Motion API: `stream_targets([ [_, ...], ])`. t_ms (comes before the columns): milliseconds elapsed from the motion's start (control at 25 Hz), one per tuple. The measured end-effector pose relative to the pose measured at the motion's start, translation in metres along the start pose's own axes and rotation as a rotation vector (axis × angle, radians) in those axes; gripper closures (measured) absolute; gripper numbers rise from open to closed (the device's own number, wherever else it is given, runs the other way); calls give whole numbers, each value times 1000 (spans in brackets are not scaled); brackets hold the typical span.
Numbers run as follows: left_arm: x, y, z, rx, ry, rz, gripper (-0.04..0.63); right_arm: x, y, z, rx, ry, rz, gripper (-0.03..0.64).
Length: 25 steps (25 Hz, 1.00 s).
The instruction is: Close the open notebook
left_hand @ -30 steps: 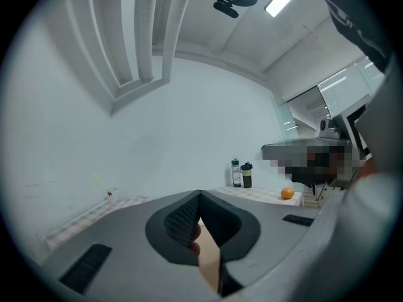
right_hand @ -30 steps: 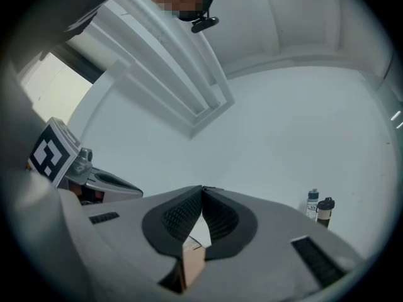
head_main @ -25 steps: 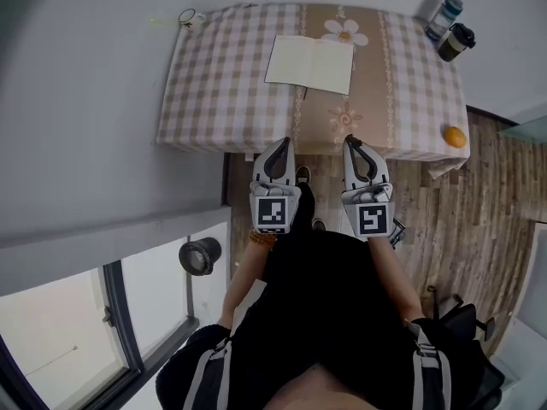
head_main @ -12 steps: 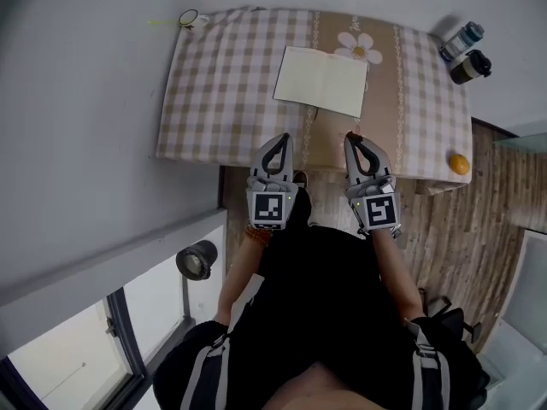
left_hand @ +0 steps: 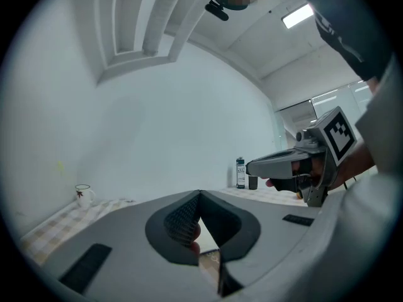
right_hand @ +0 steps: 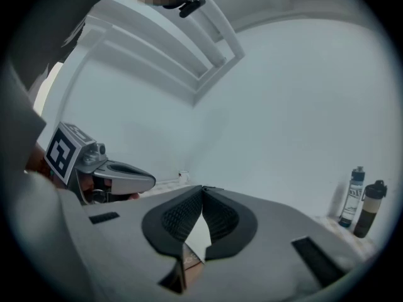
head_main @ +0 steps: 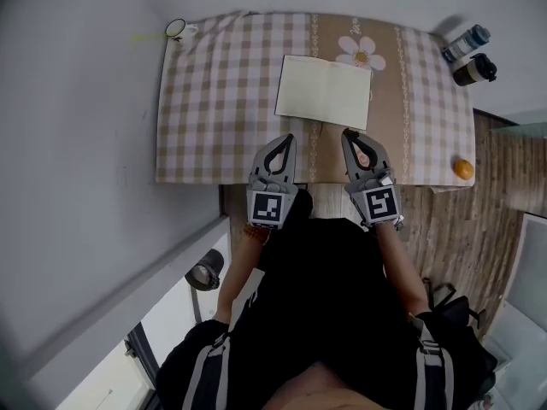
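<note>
The open notebook (head_main: 323, 92) lies flat on the checked tablecloth (head_main: 222, 101), its blank cream pages facing up, near the middle of the table. My left gripper (head_main: 288, 138) is shut and empty, its tips over the table's near edge, short of the notebook's lower left corner. My right gripper (head_main: 348, 133) is also shut and empty, just short of the notebook's lower right corner. Neither touches the notebook. In the left gripper view the jaws (left_hand: 200, 194) meet at a point, and the right gripper (left_hand: 296, 166) shows alongside. The right gripper view shows its jaws (right_hand: 202, 189) closed.
A white mug (head_main: 176, 29) stands at the table's far left corner. Two bottles (head_main: 473, 39) (head_main: 475, 68) stand at the far right corner, and an orange (head_main: 463, 169) lies at the near right corner. A wall bounds the table's left and far sides; wooden floor lies to the right.
Both grippers have moved forward together, from above the floor in front of the table to over its near edge, closer to the notebook. Their jaws stayed shut.
</note>
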<state>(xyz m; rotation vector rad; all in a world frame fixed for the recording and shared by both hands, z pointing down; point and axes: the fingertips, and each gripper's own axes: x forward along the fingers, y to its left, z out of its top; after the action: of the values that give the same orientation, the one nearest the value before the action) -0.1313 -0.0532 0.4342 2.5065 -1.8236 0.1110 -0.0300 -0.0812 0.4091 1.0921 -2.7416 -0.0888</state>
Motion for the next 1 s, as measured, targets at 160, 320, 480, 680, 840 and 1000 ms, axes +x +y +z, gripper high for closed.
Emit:
stream_targets([
  [160,10,22,-9,-26,12,-2,592,23,4,-11,-10,27,8,611],
  [320,25,40,-19,-39,28,11,592,36,4,-16,50,35,5,611],
  [480,40,44,-22,-33,52,-10,592,49,1,-20,58,49,18,611],
  [680,55,42,-21,-49,40,-31,592,65,-9,-30,56,73,46,611],
  [840,63,37,-20,-38,-6,-91,592,78,-14,-40,27,79,102,610],
  [1000,70,33,-36,-98,23,-92,591,81,-21,-53,-3,111,142,609],
])
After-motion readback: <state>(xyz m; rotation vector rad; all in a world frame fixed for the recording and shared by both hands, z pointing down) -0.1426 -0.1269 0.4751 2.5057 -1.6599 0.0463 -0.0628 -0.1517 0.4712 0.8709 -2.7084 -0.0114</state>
